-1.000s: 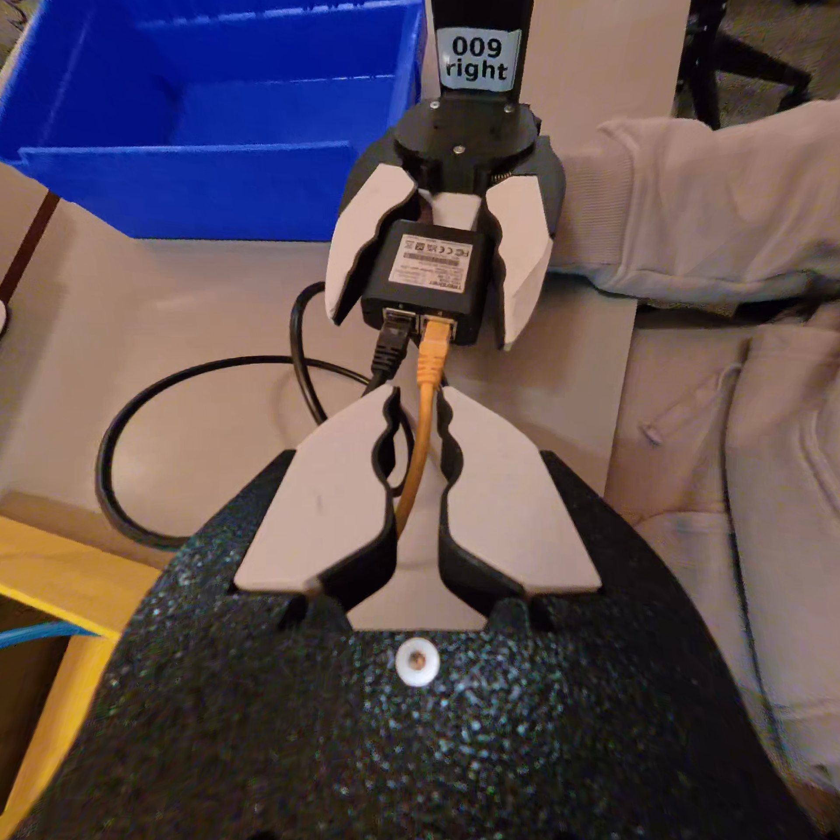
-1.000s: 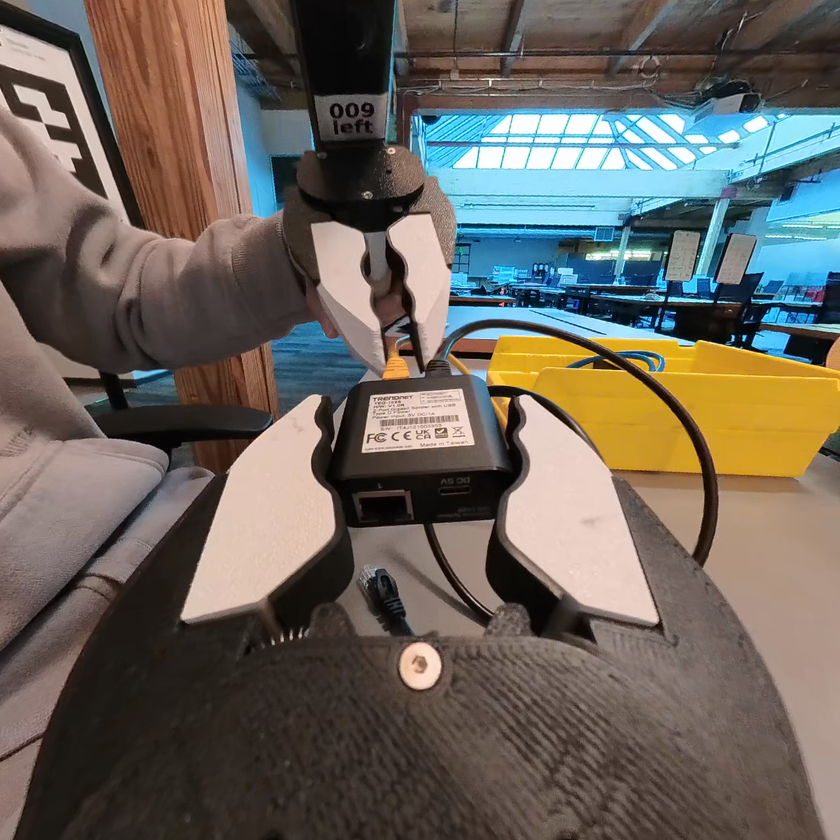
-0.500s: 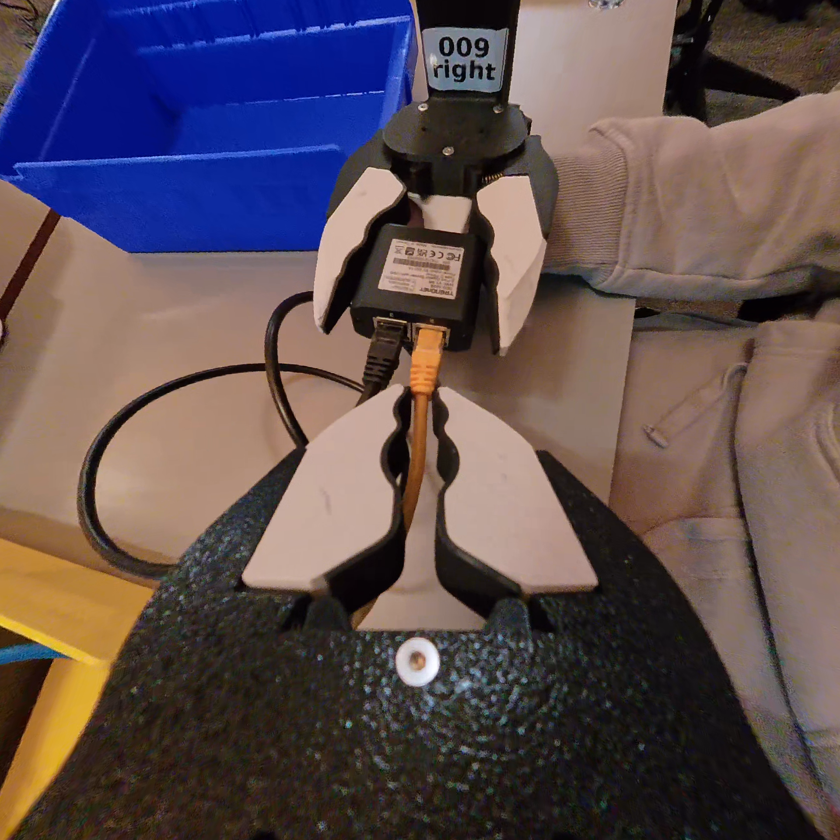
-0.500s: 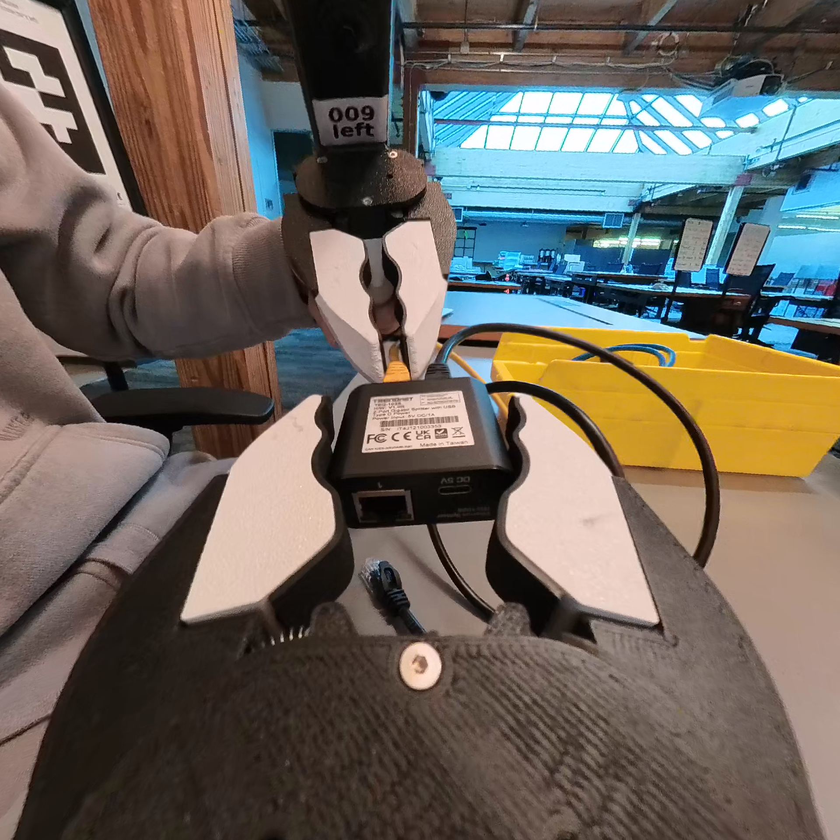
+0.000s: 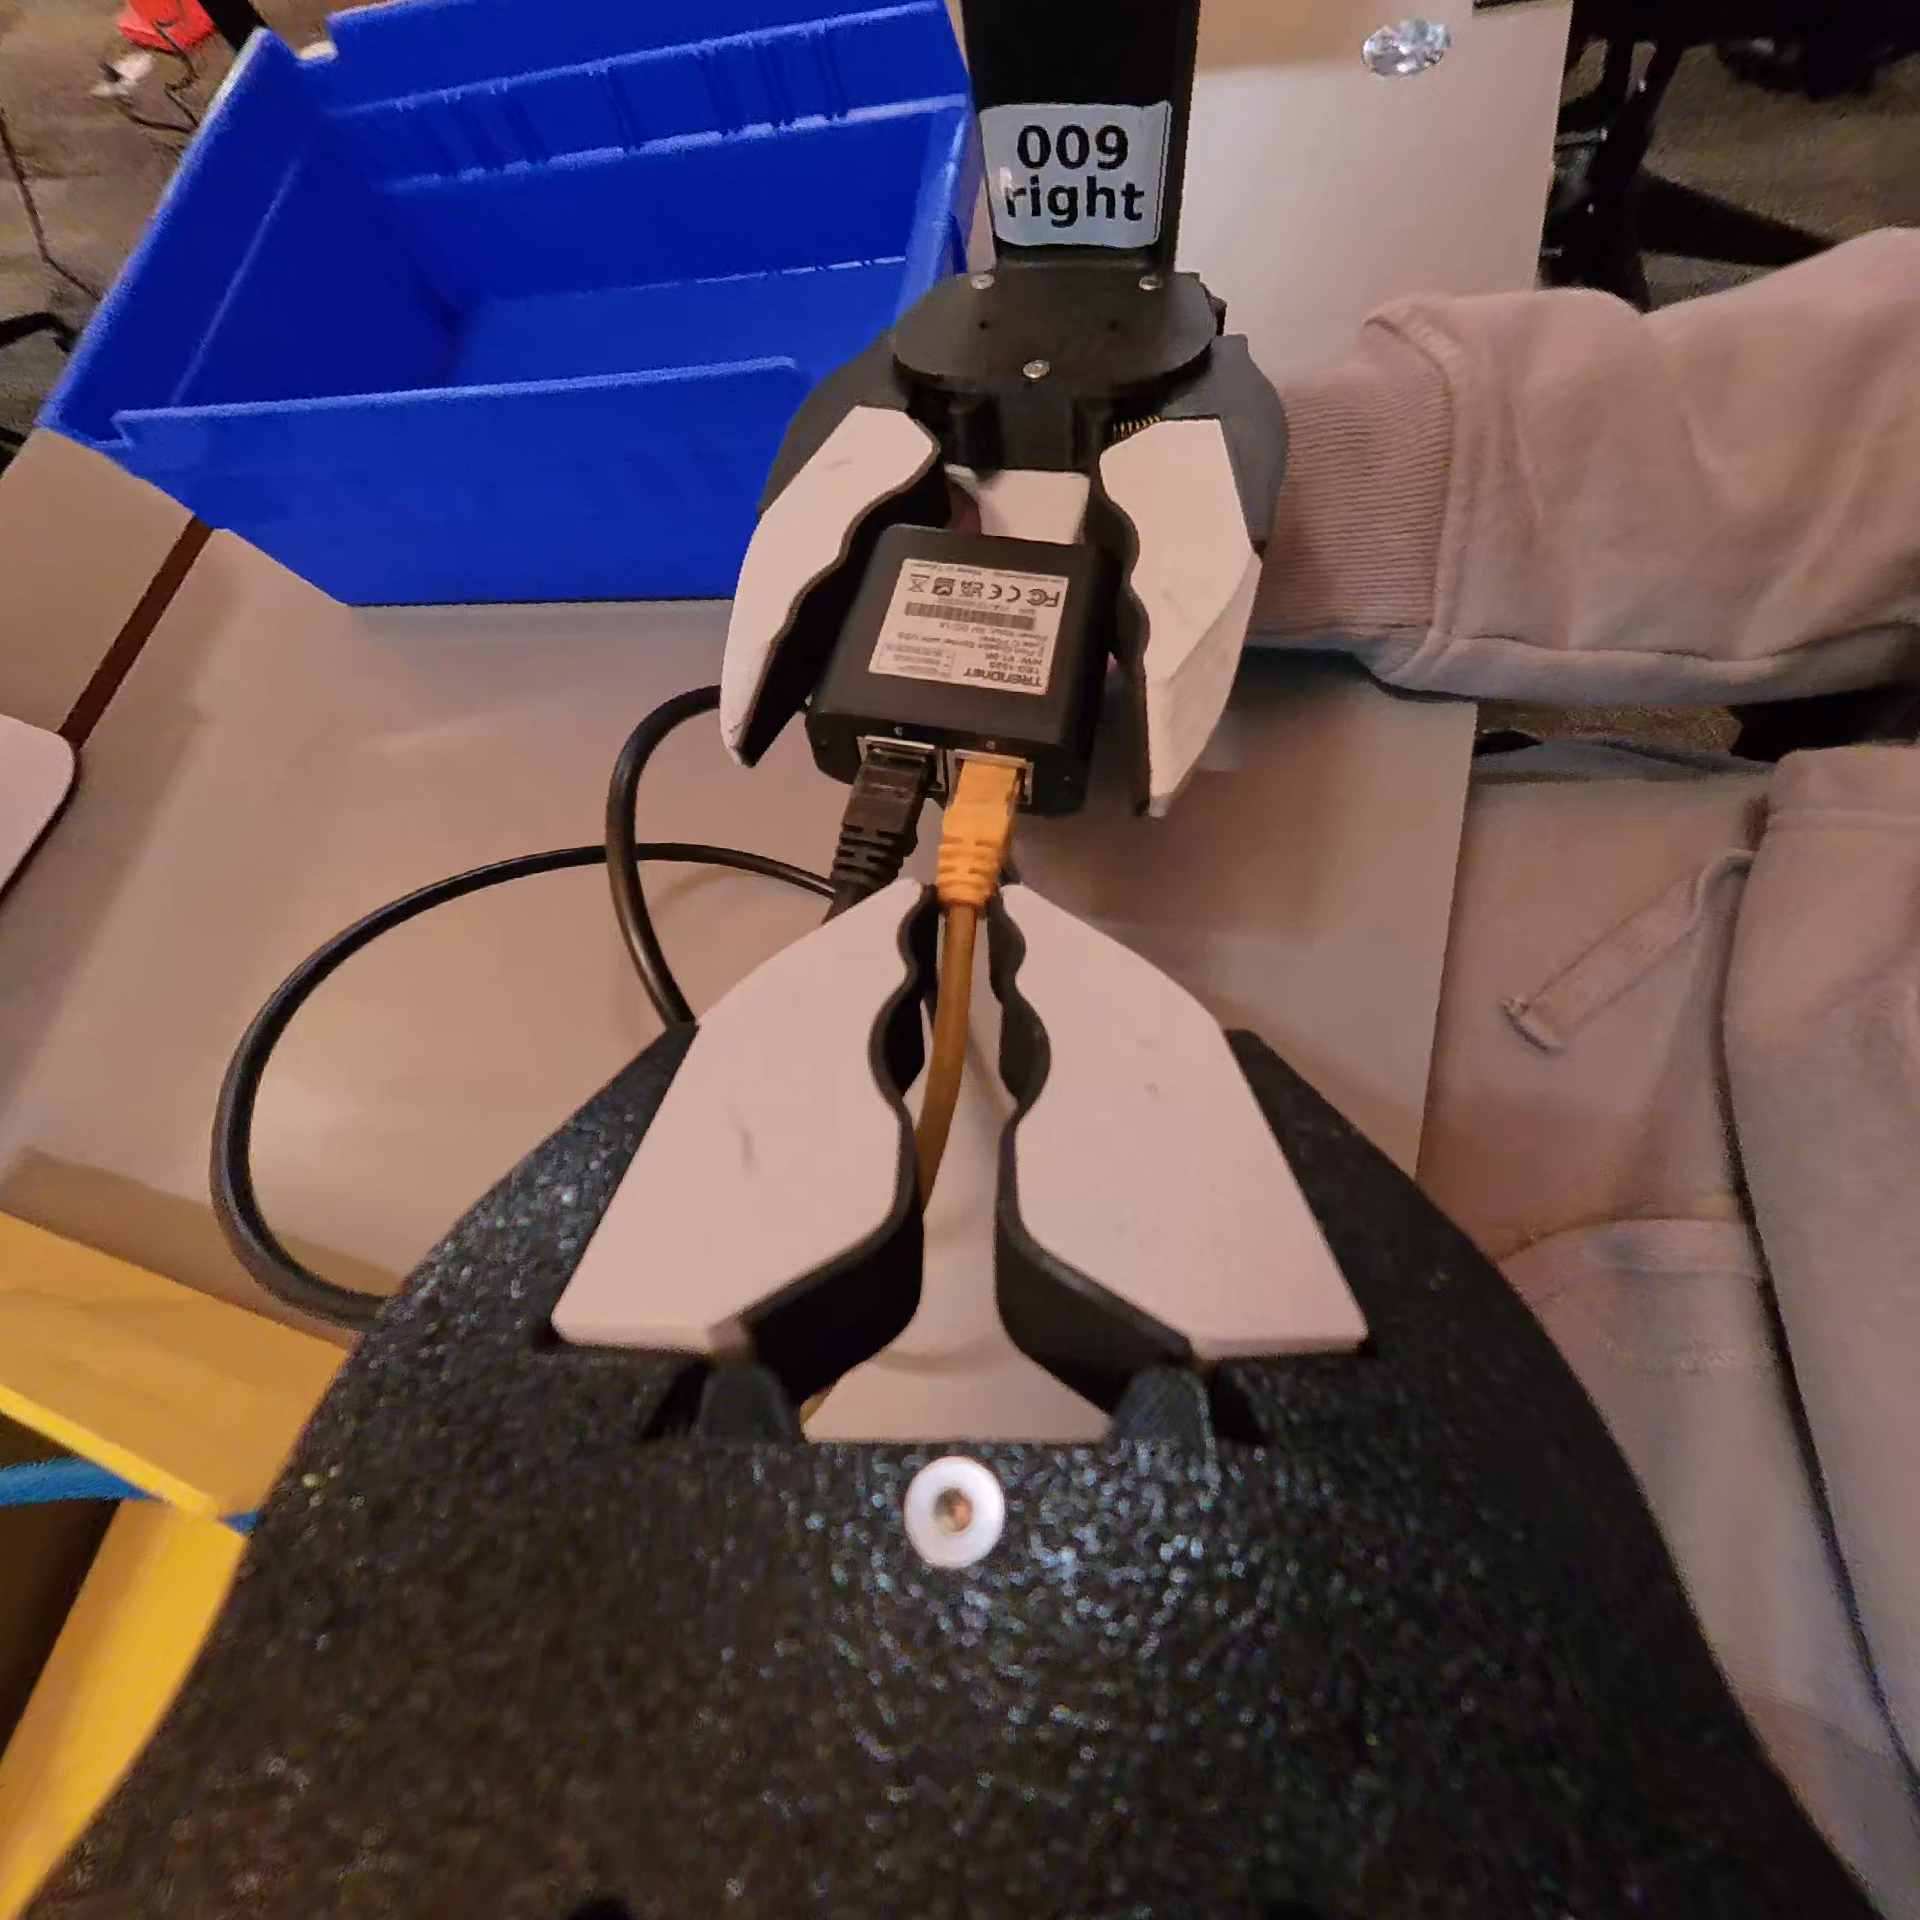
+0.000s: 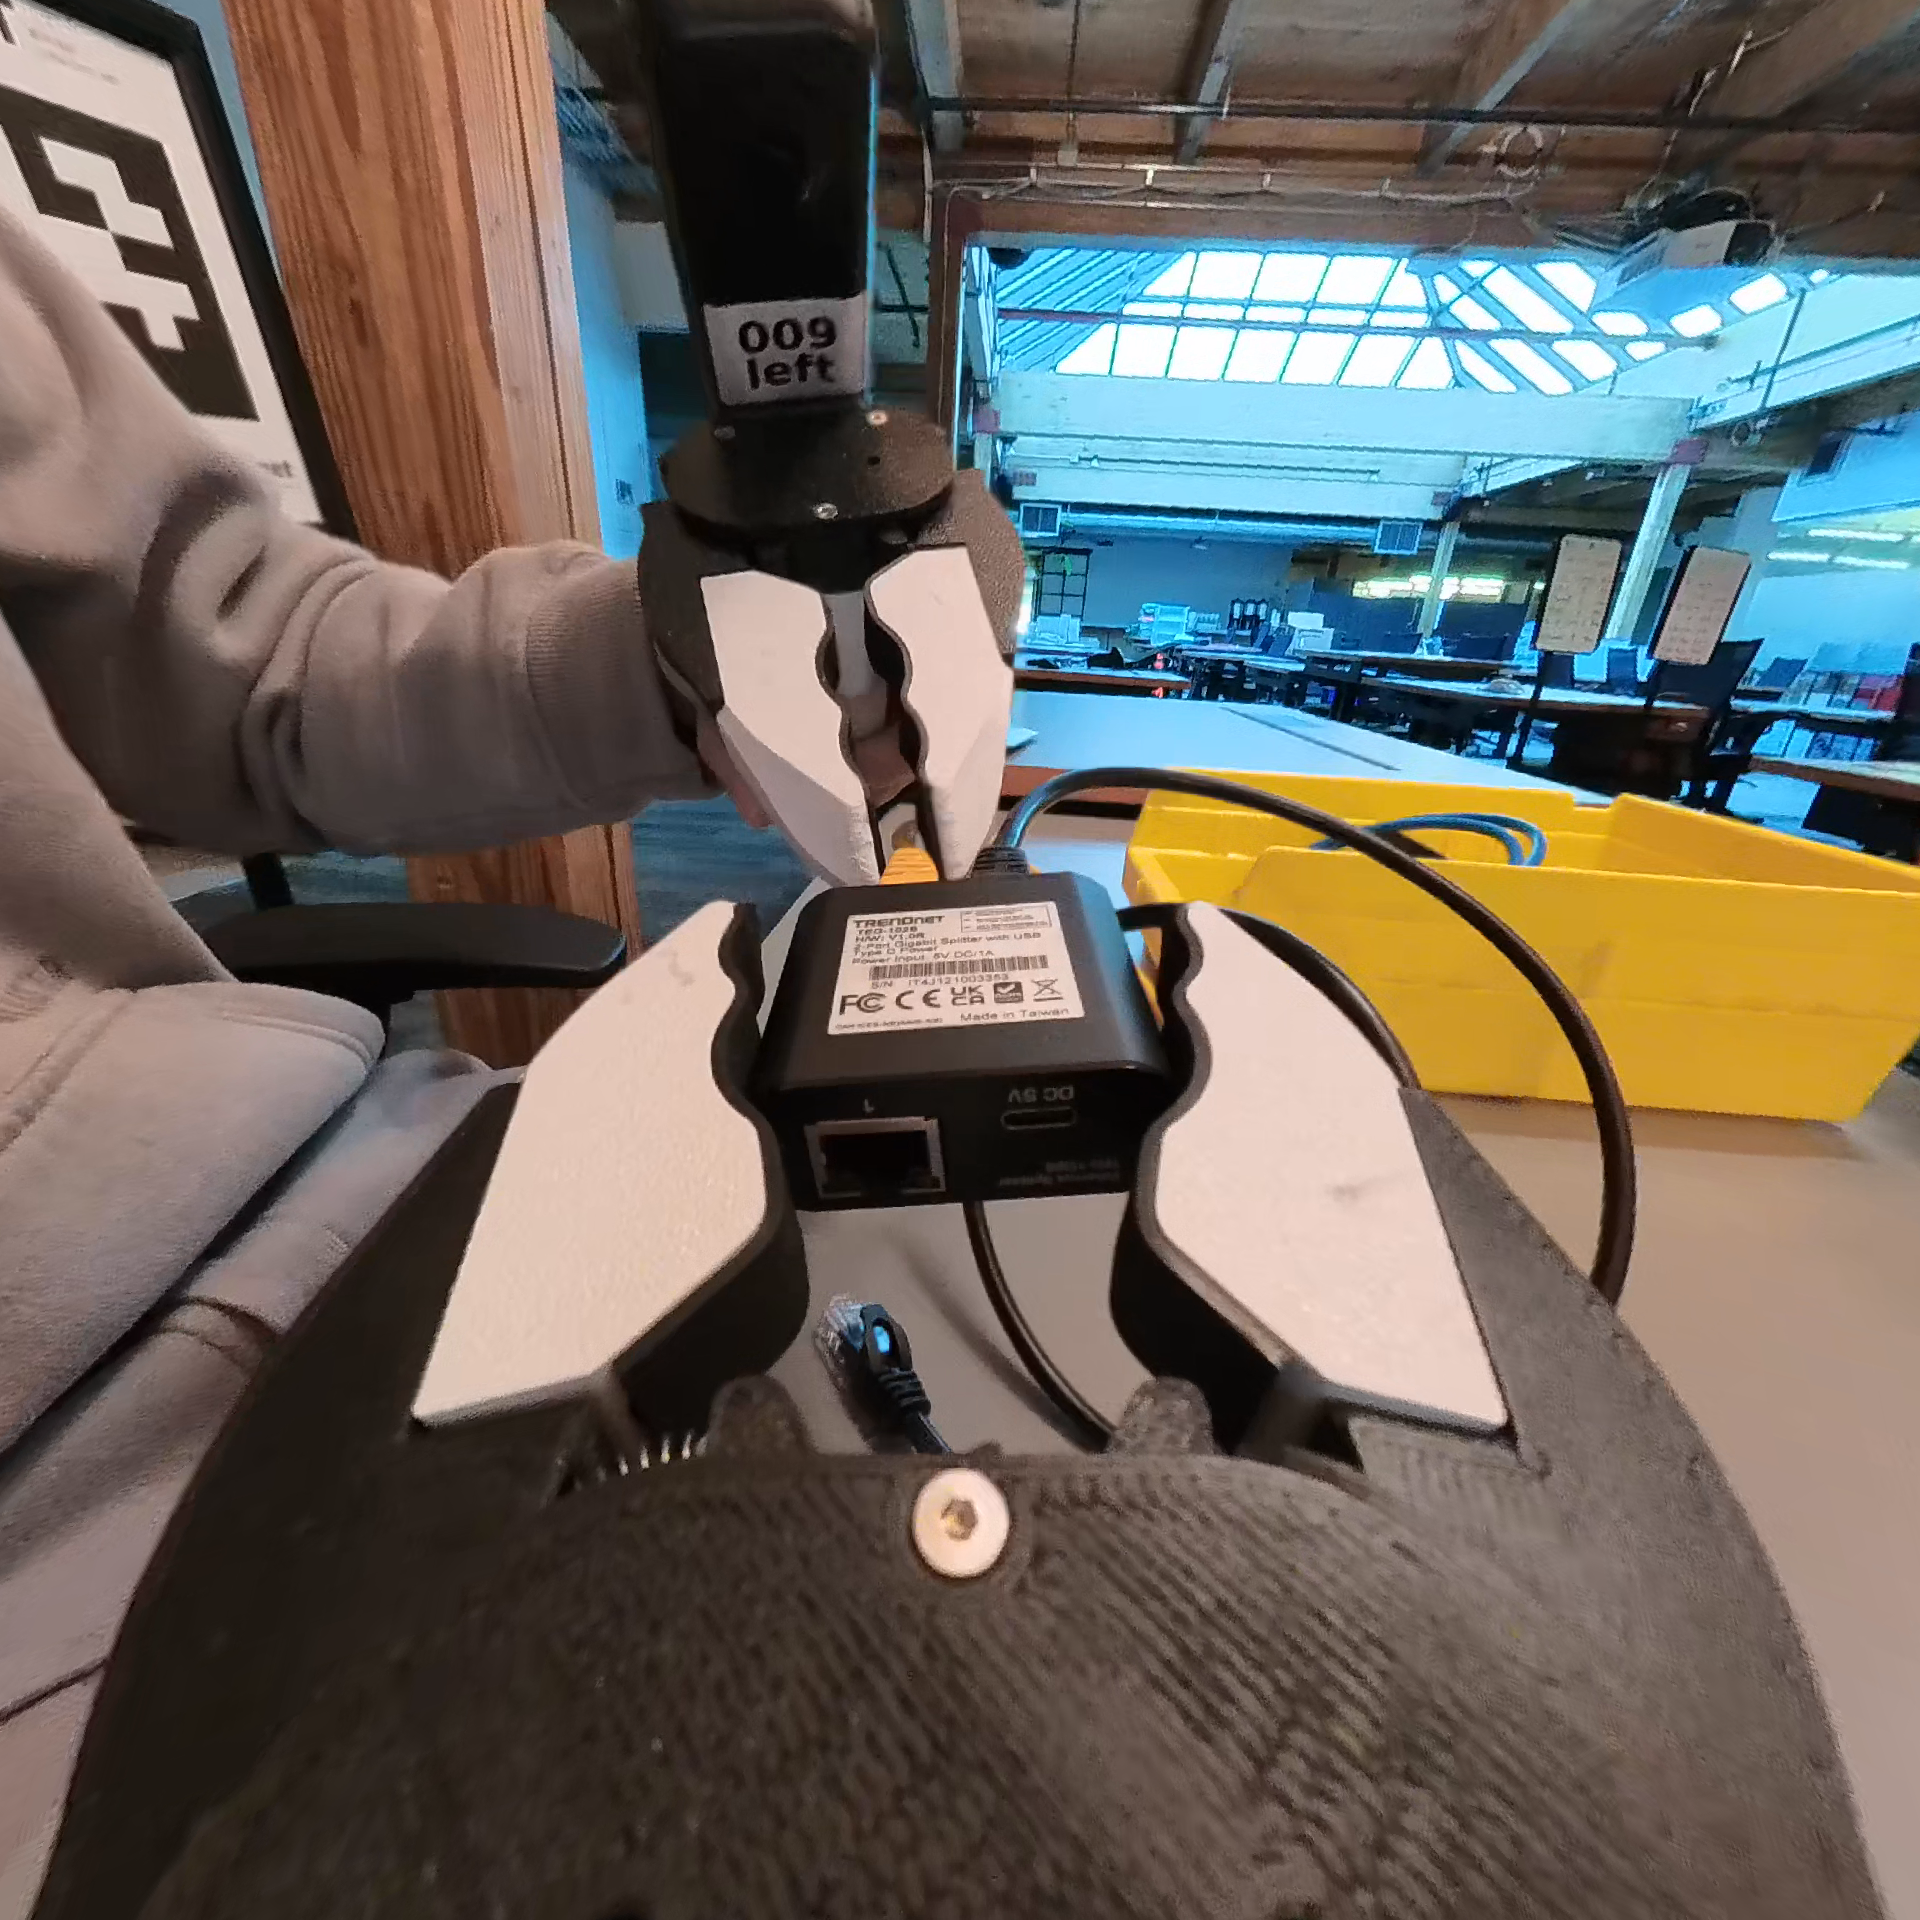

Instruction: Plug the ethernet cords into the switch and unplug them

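The right hand-held gripper [image 6: 961,1039] clamped the small black switch [image 6: 961,1023] between its two pads and held it clear above the grey bench [image 5: 436,831], its twin-port face turned toward the left hand-held gripper [image 5: 961,914]. The left gripper's fingers stood narrowed about the orange ethernet cord [image 5: 951,1039] just behind its connector [image 5: 977,821], which sat in the right-hand port. Whether the pads actually pinched the cord or only bracketed it could not be told. A black ethernet cord [image 5: 878,821] occupied the neighbouring port and looped away across the bench. Its loose far plug [image 6: 868,1351] lay on the bench under the right gripper, below the switch's empty single port [image 6: 878,1153].

The step in hand was judged to be the seating or the withdrawal of the orange connector; the frames do not settle which. To do it well, force would best run straight along the port axis, with the switch held rigid and square. For withdrawal, the latch tab must be depressed first, since pulling on the cord alone risks strain. A blue bin [image 5: 499,343] and a yellow bin [image 6: 1558,956] stood nearby.
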